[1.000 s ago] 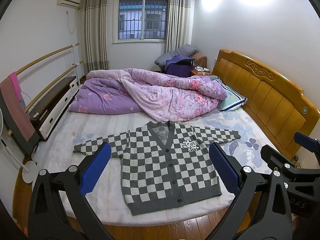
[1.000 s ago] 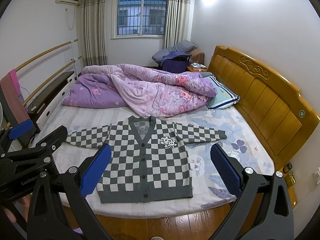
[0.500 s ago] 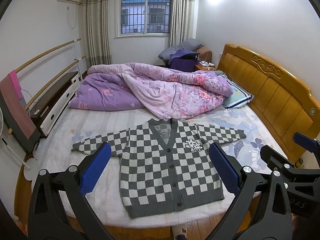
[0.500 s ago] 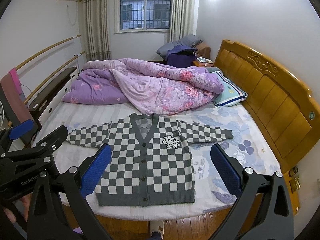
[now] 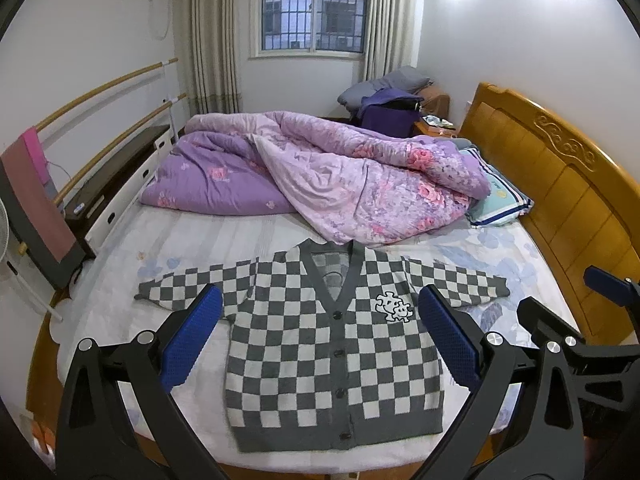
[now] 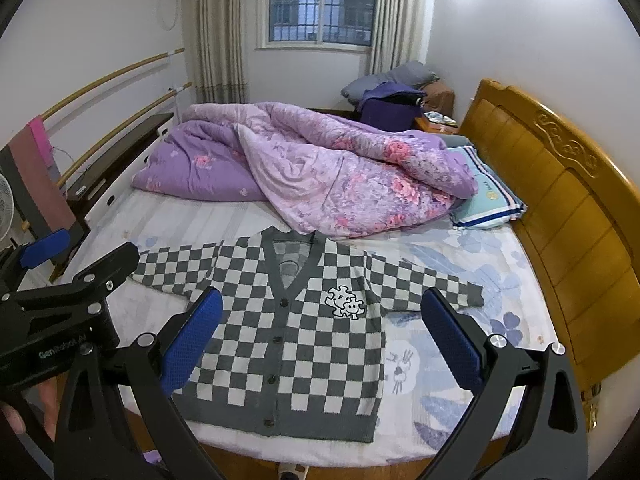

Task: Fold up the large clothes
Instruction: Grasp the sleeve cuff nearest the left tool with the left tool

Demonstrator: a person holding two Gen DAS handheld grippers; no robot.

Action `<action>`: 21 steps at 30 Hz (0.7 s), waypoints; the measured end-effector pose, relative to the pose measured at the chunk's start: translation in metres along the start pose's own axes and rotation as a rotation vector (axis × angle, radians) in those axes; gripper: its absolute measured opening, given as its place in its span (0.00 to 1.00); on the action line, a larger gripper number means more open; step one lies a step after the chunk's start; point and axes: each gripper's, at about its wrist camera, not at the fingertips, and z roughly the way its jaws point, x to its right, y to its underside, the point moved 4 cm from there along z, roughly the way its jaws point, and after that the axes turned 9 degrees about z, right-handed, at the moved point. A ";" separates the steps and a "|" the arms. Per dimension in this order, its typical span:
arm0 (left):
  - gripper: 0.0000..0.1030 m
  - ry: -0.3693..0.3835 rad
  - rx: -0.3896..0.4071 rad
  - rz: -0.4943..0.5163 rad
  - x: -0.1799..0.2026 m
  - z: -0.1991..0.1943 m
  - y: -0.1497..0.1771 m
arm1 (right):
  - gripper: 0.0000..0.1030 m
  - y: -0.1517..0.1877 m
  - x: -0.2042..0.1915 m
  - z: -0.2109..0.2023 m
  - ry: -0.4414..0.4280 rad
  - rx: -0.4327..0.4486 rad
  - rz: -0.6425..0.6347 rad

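Observation:
A grey and white checked cardigan [image 5: 332,356] [image 6: 292,344] lies flat, buttoned, on the near part of the bed, both sleeves spread out sideways, hem toward me. My left gripper [image 5: 320,336] hovers open above and short of it, its blue pads wide apart with nothing between them. My right gripper [image 6: 320,340] is likewise open and empty in front of the cardigan. In the left wrist view the right gripper's frame shows at the right edge; in the right wrist view the left gripper's frame and a hand show at the left edge.
A bunched purple floral quilt [image 5: 320,176] [image 6: 312,176] fills the far half of the bed, touching the cardigan's collar. A striped pillow [image 5: 496,200] lies by the wooden headboard [image 5: 560,200] on the right. A bench and rails [image 5: 100,184] run along the left.
Both grippers have moved closer to the bed, so the cardigan looks larger and the floor in front has nearly dropped out of view. The jaws stayed open.

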 end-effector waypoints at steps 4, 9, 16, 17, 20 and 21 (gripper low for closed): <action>0.95 -0.002 -0.063 0.000 -0.005 0.032 -0.004 | 0.93 -0.007 -0.003 0.028 -0.011 -0.040 -0.013; 0.95 -0.004 -0.114 -0.032 -0.030 0.066 0.000 | 0.93 -0.013 -0.027 0.067 -0.019 -0.093 -0.029; 0.95 0.036 -0.178 -0.057 -0.095 0.129 0.011 | 0.93 -0.015 -0.083 0.126 0.029 -0.153 -0.050; 0.95 0.045 -0.188 -0.058 -0.107 0.139 0.014 | 0.93 -0.015 -0.091 0.134 0.037 -0.159 -0.048; 0.95 0.073 -0.211 -0.054 -0.142 0.171 0.023 | 0.93 -0.010 -0.123 0.168 0.048 -0.197 -0.026; 0.95 0.080 -0.228 -0.051 -0.155 0.182 0.028 | 0.93 -0.008 -0.136 0.182 0.051 -0.210 -0.024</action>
